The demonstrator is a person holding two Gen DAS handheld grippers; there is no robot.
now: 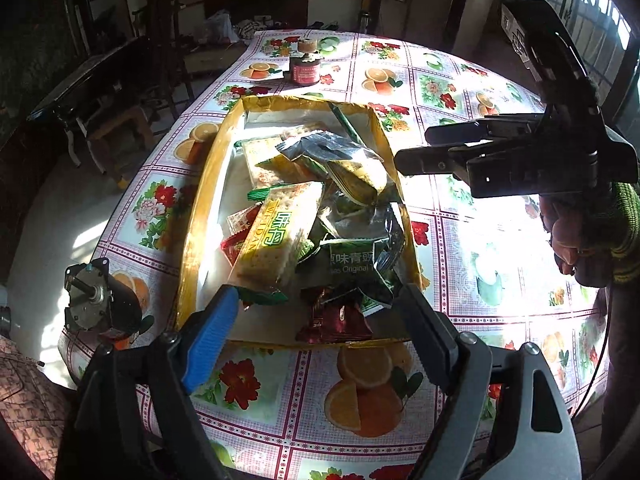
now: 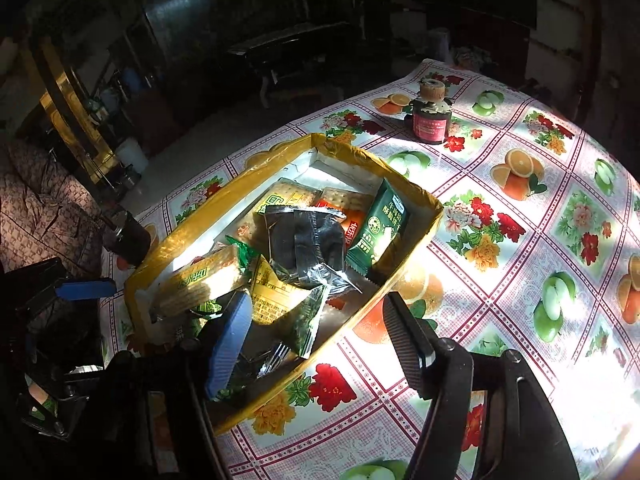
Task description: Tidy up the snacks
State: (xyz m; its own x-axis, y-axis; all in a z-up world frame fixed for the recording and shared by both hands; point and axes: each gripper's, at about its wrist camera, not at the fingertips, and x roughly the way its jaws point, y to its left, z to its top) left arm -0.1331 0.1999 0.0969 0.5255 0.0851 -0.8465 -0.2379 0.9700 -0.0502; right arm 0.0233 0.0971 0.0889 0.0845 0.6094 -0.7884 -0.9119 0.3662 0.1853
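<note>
**Snacks piled in the yellow-rimmed box, both grippers empty above it**

While sunlight cuts across the fruit-and-flower tablecloth [image 1: 360, 392], the shallow box [image 1: 208, 184] with its yellow taped rim sits on it, heaped with snack packets. A long cracker pack [image 1: 276, 232] with green and yellow print lies tilted on top at the near end, a dark green packet [image 1: 352, 264] just beside it and a red wrapped sweet [image 1: 336, 320] against the near wall. A crumpled silver wrapper [image 2: 308, 240] rests in the middle of the heap, and another green packet [image 2: 380, 228] leans on the far wall. The left gripper [image 1: 316, 320] hangs over the box's near edge, jaws spread wide with nothing between them. The right gripper [image 2: 316, 328] hovers at the box's side rim, jaws likewise apart and empty. A small red-labelled bottle [image 1: 306, 66] stands beyond the box, well apart, and a metal motor [image 1: 96, 300] lies near the table's left edge
</note>
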